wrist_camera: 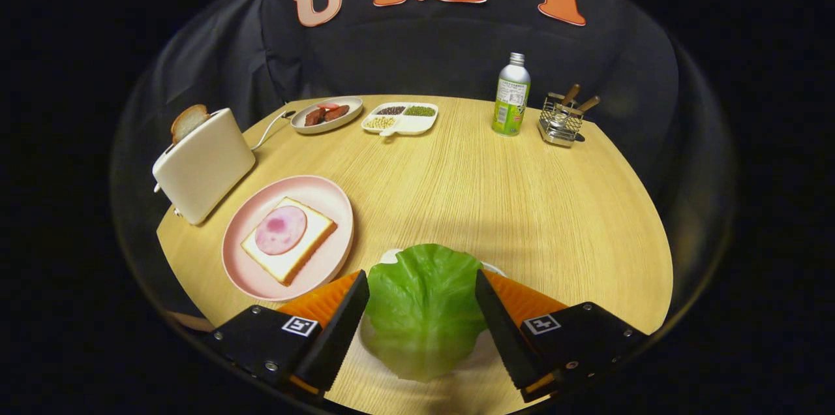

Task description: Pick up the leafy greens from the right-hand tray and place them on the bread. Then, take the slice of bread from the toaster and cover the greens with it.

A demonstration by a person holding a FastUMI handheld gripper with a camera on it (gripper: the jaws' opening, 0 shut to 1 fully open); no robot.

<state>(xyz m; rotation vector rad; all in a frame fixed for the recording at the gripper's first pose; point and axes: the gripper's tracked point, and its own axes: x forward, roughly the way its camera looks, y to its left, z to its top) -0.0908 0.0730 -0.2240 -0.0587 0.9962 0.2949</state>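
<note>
The single view came from a fisheye camera riding on the gripper (423,297), looking forward along its two fingers and tilted down over the round wooden table (522,206). The fingers stood apart on either side of a green leaf (423,310), which lay very near the lens. The camera sat low and close at the near edge of the table and faced across it toward the far side, where a bottle (511,95) and a divided dish (400,119) looked small. A toaster (202,164) and a pink plate (248,271) lay off to the left, ahead of the fingers.
</note>
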